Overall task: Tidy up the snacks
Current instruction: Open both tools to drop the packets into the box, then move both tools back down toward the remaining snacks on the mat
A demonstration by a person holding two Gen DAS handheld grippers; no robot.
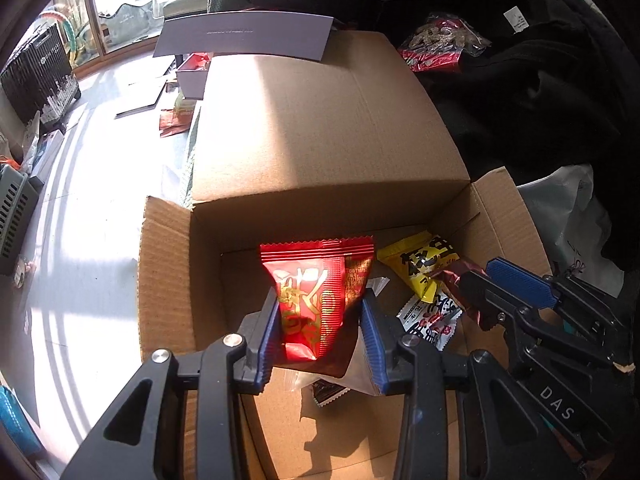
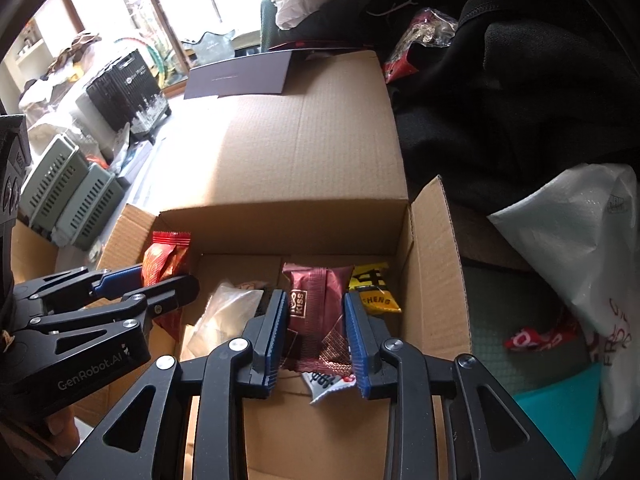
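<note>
Left wrist view: the open corrugated cardboard box holds a yellow packet with bold black characters, a white packet printed red and black, and a clear pouch. The left gripper clamps a glossy red snack packet with gold characters and crimped edge, held over the box. The right gripper — marked "DAS" — pinches a maroon wrapper.

Right wrist view: the right gripper squeezes the maroon foil packet labelled "KISS", inside the box; the yellow packet reads "HENG". The left gripper, marked "GenRobot.AI", grips the red packet.
</note>
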